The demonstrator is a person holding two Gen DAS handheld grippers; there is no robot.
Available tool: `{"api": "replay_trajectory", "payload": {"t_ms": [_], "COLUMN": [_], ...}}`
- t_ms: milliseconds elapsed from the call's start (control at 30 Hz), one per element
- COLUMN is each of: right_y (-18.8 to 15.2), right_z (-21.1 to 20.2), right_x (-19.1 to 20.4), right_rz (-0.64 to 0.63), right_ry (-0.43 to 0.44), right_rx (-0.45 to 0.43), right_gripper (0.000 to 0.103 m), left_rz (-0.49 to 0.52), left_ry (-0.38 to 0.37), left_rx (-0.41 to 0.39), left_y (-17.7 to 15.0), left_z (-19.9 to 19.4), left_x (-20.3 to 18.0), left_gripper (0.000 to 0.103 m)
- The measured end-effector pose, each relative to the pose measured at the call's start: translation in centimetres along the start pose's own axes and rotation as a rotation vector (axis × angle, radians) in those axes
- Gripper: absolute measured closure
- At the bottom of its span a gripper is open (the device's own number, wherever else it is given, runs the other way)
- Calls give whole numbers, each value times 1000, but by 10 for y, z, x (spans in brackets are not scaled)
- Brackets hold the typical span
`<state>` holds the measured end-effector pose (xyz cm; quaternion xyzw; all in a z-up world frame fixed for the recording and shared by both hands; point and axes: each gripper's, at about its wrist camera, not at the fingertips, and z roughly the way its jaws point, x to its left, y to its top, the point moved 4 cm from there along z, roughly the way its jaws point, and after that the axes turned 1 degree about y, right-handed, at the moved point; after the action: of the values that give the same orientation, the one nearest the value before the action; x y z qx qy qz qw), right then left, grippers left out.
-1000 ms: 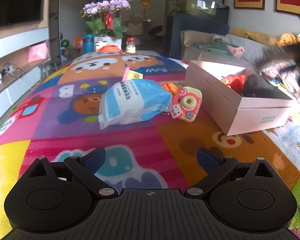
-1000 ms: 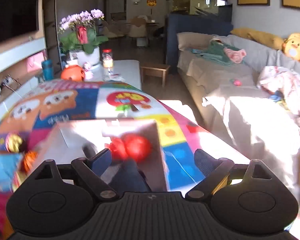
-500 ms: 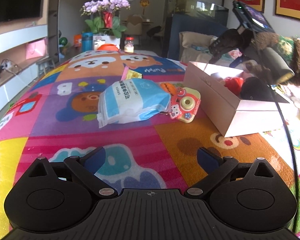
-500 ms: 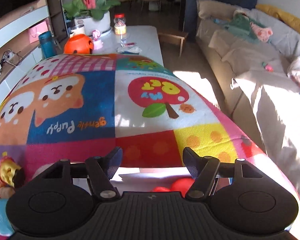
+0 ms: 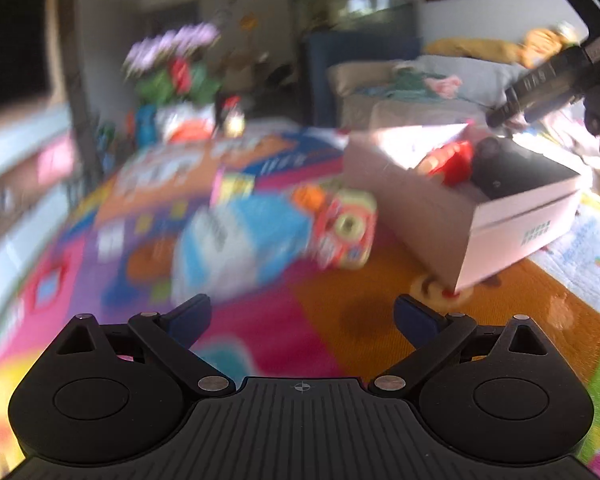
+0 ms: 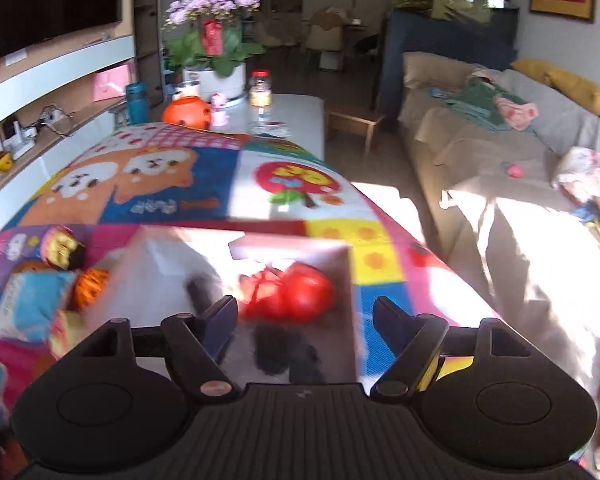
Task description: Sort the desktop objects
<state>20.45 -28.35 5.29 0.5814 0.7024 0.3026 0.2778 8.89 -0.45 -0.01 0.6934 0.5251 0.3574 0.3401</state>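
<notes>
Jaws spread, box (image 6: 342,276) contents blurred, unclear

I see a mat (image 6: 204,184) patterned in bright cartoon patches: orange bears on blue, a red apple on white, yellow squares with orange dots, pink and purple blocks. The box (image 5: 500,220) looks pale pinkish-beige with small green print on its end; inside I make out a red toy (image 6: 296,292) and something black. The pouch (image 5: 236,240) is blue and white, and the toy camera (image 5: 346,230) red, yellow and green. My gripper bodies are black with dark blue fingers (image 5: 188,318).
</notes>
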Motion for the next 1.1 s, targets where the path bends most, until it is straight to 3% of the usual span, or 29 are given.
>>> {"api": "replay_trajectory", "payload": {"t_ms": [67,167,267,333,400,467,567,700,800,867,967,1067,1100], "right_y": [-16,-25,-34,-40,-44,-46,-49,-56,-48,-34,-6,23,32], "right_z": [2,-1,0,2,5,5,2,-14,-36,-53,-61,-46,-36], "right_x": [-18,-40,-46,-45,-42,-33,-14,16,37,54,91,138,153], "right_rz": [43,158,216,224,237,236,137,5,-126,-189,-187,-145,-115], "right_ry": [5,79,175,213,253,284,245,289,153,109,222,368,405], "right_rx": [1,-16,-6,4,9,13,8,18,-86,-166,-154,-74,-43], "right_gripper": [25,24,24,24,24,21,21,24,23,22,20,20,19], "left_rz": [27,25,3,17,47,72,58,42,49,69,41,-17,-24], "left_ry": [-35,-80,-153,-154,-130,-118,-138,-186,-201,-173,-125,-108,-110], "left_rx": [-1,46,74,71,68,62,65,76,87,83,78,49,56], "left_y": [13,26,31,31,30,27,16,-9,-27,-38,-47,-42,-42], "left_z": [16,47,72,82,86,78,52,4,-25,-37,-43,-43,-41], "left_x": [-4,-4,-3,-6,-10,-13,-10,-4,-5,-7,-5,4,7], "left_gripper": [3,30,31,33,46,49,50,50,49,45,19,5,5]}}
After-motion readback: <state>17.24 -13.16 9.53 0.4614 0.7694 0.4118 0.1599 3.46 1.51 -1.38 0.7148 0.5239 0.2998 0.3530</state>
